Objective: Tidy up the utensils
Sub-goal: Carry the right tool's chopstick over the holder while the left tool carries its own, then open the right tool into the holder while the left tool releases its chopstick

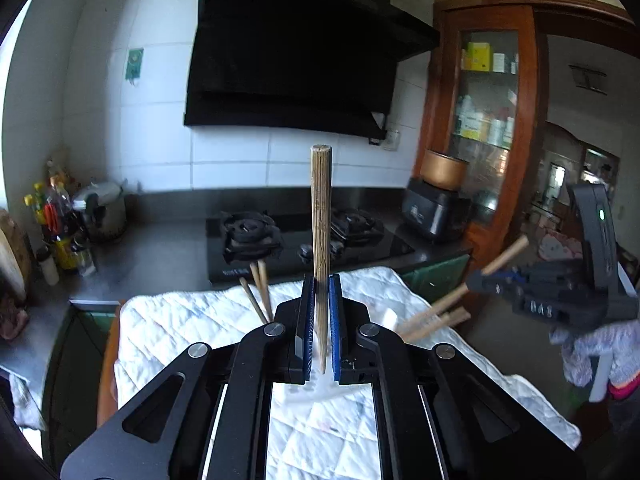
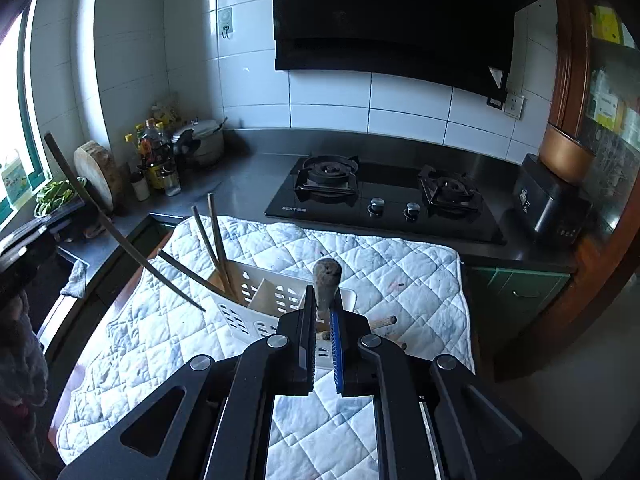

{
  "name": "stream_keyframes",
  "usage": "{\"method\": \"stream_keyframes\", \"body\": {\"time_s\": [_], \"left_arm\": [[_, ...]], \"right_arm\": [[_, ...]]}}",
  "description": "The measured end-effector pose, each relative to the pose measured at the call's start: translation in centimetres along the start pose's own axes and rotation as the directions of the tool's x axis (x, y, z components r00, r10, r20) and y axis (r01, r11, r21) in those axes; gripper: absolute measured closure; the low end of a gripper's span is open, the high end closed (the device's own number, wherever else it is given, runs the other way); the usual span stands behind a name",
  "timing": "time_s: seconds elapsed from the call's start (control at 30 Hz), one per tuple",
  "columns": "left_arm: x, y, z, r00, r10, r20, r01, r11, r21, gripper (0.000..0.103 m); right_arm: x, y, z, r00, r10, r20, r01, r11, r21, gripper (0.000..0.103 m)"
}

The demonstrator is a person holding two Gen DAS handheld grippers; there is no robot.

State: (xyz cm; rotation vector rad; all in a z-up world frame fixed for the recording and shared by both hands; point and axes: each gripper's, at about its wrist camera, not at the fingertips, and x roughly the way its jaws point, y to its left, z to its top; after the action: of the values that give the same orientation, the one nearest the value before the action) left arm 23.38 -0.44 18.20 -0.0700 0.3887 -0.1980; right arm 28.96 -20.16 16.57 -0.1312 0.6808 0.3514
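Lower centre, a white slotted plastic utensil caddy (image 2: 256,300) already holds several chopsticks. Each gripper, left gripper (image 1: 320,316) and right gripper (image 2: 323,320), is clamped on one wooden chopstick (image 1: 321,216), not yet placed.

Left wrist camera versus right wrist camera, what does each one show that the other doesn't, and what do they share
Only the left wrist view shows the right gripper from outside, shut on a chopstick, plus loose chopsticks lying on the cloth.

Only the right wrist view shows the white slotted utensil holder clearly, the two chopsticks standing in it, and the round cutting board by the window.

Both show the white quilted cloth, the gas stove, the black range hood, and a gripper shut on a chopstick; the left gripper holds its own.
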Motion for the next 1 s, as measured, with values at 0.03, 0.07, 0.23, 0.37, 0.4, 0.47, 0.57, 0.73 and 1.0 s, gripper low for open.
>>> {"method": "stream_keyframes", "body": {"time_s": [0.03,0.07,0.23,0.37,0.4,0.47,0.57,0.73,1.0], "left_arm": [[0.4,0.0,0.4,1.000,0.015,0.006,-0.015,1.000,0.006,0.097],[0.9,0.0,0.7,1.000,0.019,0.006,-0.019,1.000,0.002,0.097],[3.8,0.4,1.1,0.998,0.059,-0.007,-0.059,0.998,0.002,0.097],[6.0,1.1,0.5,0.997,0.060,-0.046,-0.061,0.998,-0.022,0.097],[6.6,1.2,0.4,0.997,0.059,-0.058,-0.061,0.998,-0.029,0.097],[7.6,1.5,-0.2,0.995,0.054,-0.083,-0.057,0.998,-0.039,0.097],[8.8,1.9,-1.1,0.992,0.050,-0.112,-0.056,0.997,-0.052,0.097],[10.3,2.6,-2.6,0.985,0.024,-0.169,-0.039,0.996,-0.083,0.097],[11.0,2.8,-3.8,0.980,0.015,-0.198,-0.032,0.996,-0.082,0.095]], "right_arm": [[0.6,-0.1,0.0,1.000,-0.003,-0.008,0.003,1.000,-0.001,0.096],[1.0,-0.3,0.0,1.000,-0.004,-0.015,0.004,1.000,0.000,0.096],[3.4,-0.9,-0.3,0.999,0.001,-0.052,-0.001,1.000,0.004,0.096],[4.9,-0.8,-0.7,0.997,-0.008,-0.083,0.008,1.000,-0.008,0.096],[5.2,-0.9,-0.9,0.996,-0.007,-0.088,0.007,1.000,-0.007,0.096],[5.6,-1.0,-1.0,0.995,-0.007,-0.097,0.007,1.000,-0.005,0.096],[6.4,-0.9,-1.3,0.994,-0.005,-0.110,0.005,1.000,-0.005,0.096],[7.1,-0.8,-1.5,0.993,-0.001,-0.121,0.001,1.000,-0.004,0.096],[7.4,-0.8,-1.3,0.993,-0.009,-0.122,0.009,1.000,-0.006,0.096]]}}
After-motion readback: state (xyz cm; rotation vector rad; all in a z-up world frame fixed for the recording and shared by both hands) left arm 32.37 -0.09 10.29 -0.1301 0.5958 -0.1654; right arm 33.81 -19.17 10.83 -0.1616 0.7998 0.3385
